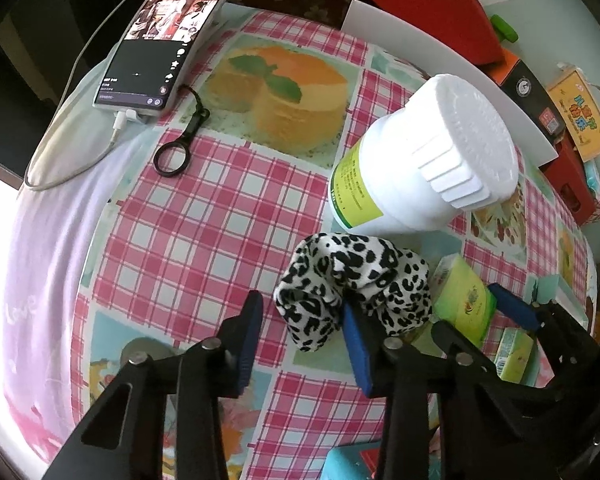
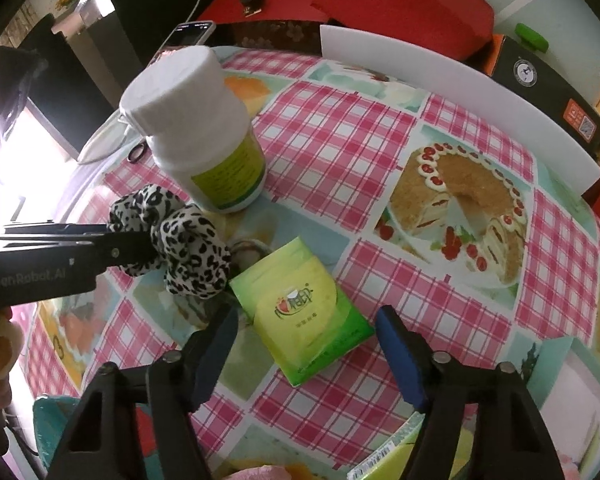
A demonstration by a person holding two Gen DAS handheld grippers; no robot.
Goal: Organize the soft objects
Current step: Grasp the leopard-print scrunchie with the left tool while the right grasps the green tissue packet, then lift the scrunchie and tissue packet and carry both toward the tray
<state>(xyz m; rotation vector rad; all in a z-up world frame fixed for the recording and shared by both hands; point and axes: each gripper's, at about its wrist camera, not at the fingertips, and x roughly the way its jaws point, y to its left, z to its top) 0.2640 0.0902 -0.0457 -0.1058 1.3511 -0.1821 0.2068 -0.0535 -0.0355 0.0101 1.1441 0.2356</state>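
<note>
Leopard-print fabric, a puffy scrunchie [image 1: 352, 284], lies crumpled on the checked oilcloth [image 1: 204, 208] just before a white plastic jar [image 1: 420, 160]; its long axis runs across the left view. Left gripper [image 1: 300, 344] straddles its near-left part, jaws apart, one pad touching cloth. Right gripper [image 2: 308, 348] stands apart around a glossy green tissue pack [image 2: 304, 312], which points diagonally toward the scrunchie.

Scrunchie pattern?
Black-and-white leopard print scrunchie; shows best in the left wrist view.
</note>
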